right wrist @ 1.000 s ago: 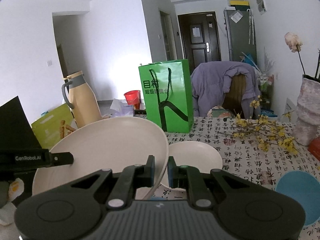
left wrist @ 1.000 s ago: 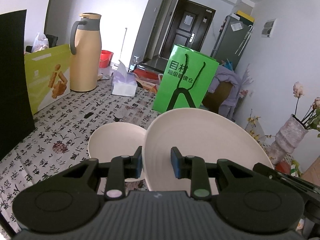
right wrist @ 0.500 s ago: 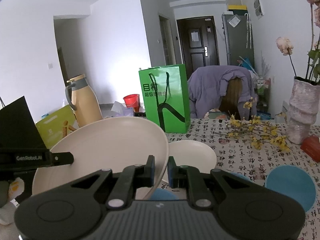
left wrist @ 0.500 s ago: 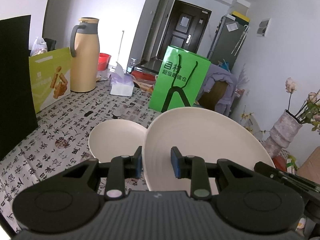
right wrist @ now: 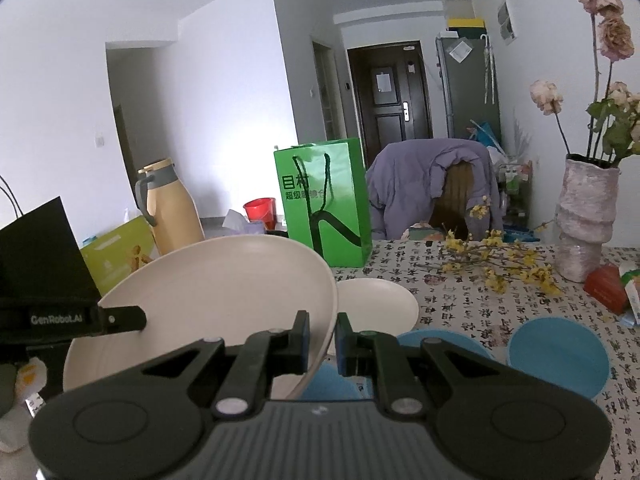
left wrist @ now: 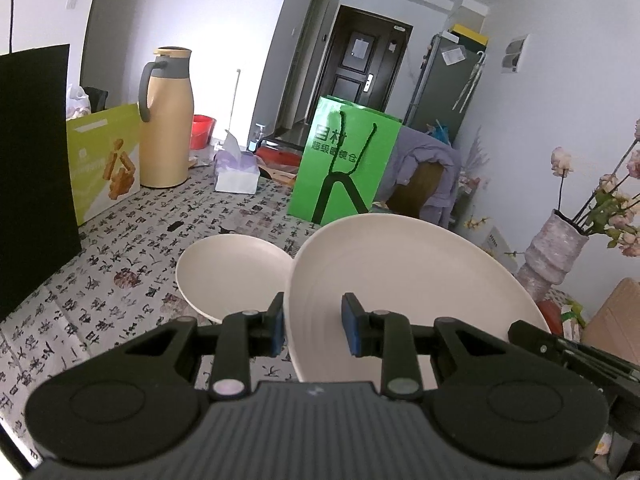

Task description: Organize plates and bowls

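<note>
Your left gripper (left wrist: 312,328) straddles the near rim of the large cream plate (left wrist: 400,288), but the jaws stand apart: one pad sits against the outside of the rim while the other floats clear over the plate's face, so it looks more like a steadying post than a clamp. That plate is up off the patterned tablecloth (left wrist: 132,264) and tilted, because you've got it by opposite edges. Behind it and to the left, the smaller cream plate (left wrist: 232,268) lies flat on the cloth, probably where this one is headed. Moving right, your right gripper (right wrist: 322,338) is closed tight on the plate's other rim, carrying the real load as I read it. Further right, blue plates (right wrist: 558,354) lie flat, kept apart by colour. Past them, the vase (right wrist: 586,220) crowds the table edge.
</note>
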`<move>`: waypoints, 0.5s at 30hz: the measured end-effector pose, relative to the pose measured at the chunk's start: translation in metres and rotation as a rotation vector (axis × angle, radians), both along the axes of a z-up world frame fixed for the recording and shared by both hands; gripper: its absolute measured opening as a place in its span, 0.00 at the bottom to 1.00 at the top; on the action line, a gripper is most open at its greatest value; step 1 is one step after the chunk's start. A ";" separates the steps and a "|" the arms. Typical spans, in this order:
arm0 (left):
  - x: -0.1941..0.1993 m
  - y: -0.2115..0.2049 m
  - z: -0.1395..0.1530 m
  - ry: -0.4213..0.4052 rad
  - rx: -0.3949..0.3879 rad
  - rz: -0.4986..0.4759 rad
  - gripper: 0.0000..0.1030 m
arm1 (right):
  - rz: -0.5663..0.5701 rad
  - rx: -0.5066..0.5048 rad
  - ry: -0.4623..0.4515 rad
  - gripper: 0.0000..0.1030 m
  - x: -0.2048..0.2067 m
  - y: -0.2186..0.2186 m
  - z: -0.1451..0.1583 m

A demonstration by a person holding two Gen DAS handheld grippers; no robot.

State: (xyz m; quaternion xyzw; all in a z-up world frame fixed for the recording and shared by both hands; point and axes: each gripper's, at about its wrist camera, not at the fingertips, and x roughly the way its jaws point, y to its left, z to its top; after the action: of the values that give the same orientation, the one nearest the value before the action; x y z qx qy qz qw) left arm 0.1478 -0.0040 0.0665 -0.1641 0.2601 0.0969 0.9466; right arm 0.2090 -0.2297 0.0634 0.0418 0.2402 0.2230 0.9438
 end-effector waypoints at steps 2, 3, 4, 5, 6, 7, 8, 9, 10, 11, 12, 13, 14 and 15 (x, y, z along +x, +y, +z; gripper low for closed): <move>-0.004 -0.002 -0.001 0.001 -0.001 -0.003 0.28 | -0.006 -0.003 -0.002 0.12 -0.005 -0.002 -0.001; -0.005 -0.003 -0.002 0.001 -0.003 -0.004 0.28 | -0.008 -0.005 -0.003 0.12 -0.007 -0.003 -0.001; -0.008 -0.003 -0.002 0.001 -0.005 -0.005 0.28 | -0.009 -0.005 -0.004 0.12 -0.010 -0.004 -0.002; -0.010 -0.004 -0.003 0.001 -0.006 -0.007 0.28 | -0.011 -0.005 -0.004 0.12 -0.013 -0.005 -0.002; -0.012 -0.004 -0.003 0.001 -0.006 -0.009 0.28 | -0.012 -0.004 -0.005 0.12 -0.016 -0.006 -0.003; -0.014 -0.006 -0.004 0.000 -0.006 -0.010 0.28 | -0.014 -0.004 -0.007 0.12 -0.019 -0.007 -0.004; -0.017 -0.006 -0.004 -0.001 -0.004 -0.013 0.28 | -0.017 -0.002 -0.009 0.12 -0.022 -0.007 -0.004; -0.019 -0.008 -0.004 -0.004 -0.001 -0.016 0.28 | -0.019 0.000 -0.010 0.12 -0.025 -0.009 -0.005; -0.022 -0.009 -0.004 -0.006 0.002 -0.019 0.28 | -0.022 0.004 -0.011 0.12 -0.028 -0.010 -0.006; -0.024 -0.011 -0.004 -0.007 0.004 -0.022 0.28 | -0.025 0.007 -0.010 0.12 -0.030 -0.012 -0.007; -0.026 -0.011 -0.004 -0.008 0.005 -0.025 0.28 | -0.028 0.010 -0.010 0.12 -0.033 -0.013 -0.007; -0.028 -0.012 -0.004 -0.010 0.006 -0.029 0.28 | -0.031 0.010 -0.011 0.12 -0.036 -0.014 -0.007; -0.029 -0.013 -0.004 -0.011 0.006 -0.033 0.28 | -0.034 0.011 -0.014 0.12 -0.039 -0.016 -0.008; -0.032 -0.014 -0.005 -0.011 0.006 -0.038 0.28 | -0.038 0.012 -0.017 0.12 -0.042 -0.018 -0.008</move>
State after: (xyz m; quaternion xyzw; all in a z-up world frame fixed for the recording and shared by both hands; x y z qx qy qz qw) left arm 0.1163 -0.0184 0.0620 -0.1570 0.2575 0.0787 0.9502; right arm 0.1669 -0.2473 0.0558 0.0501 0.2301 0.2066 0.9497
